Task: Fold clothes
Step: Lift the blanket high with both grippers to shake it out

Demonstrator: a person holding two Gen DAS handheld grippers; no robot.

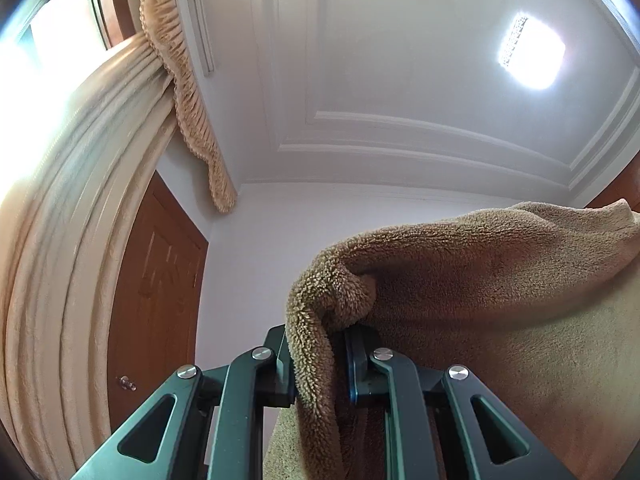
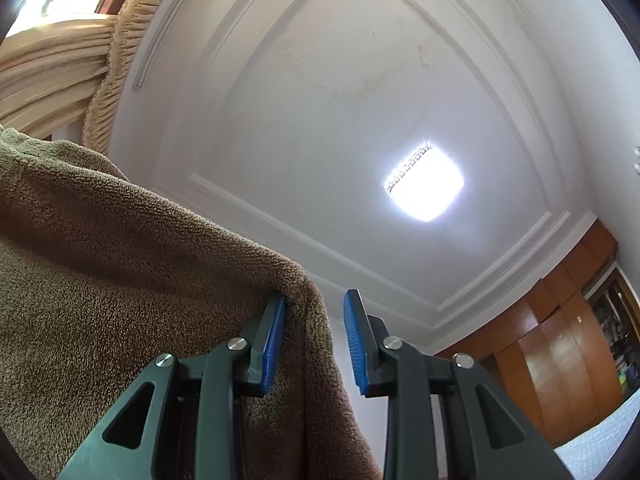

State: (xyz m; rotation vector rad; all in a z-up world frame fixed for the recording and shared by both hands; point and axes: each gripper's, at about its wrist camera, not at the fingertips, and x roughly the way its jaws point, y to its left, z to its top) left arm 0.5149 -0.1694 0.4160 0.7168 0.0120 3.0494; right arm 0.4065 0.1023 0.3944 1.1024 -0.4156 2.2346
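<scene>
Both grippers point up toward the ceiling. A brown fleece garment (image 1: 480,280) fills the lower right of the left wrist view. Its fuzzy edge bunches and runs down between the fingers of my left gripper (image 1: 318,334), which is shut on it. In the right wrist view the same brown fleece garment (image 2: 100,240) covers the left side and drapes over the left blue pad (image 2: 274,340). A flap of it hangs into the gap of my right gripper (image 2: 315,298). That gripper is open, with a clear gap between the cloth and the right blue pad (image 2: 354,340).
Cream curtains (image 1: 80,200) and a ruffled valance (image 1: 188,92) hang at the left by a bright window. A brown wooden door (image 1: 160,280) stands beside them. A ceiling light (image 2: 426,182) glows overhead. A wooden wardrobe (image 2: 560,352) and a pale patterned surface (image 2: 600,436) sit at the lower right.
</scene>
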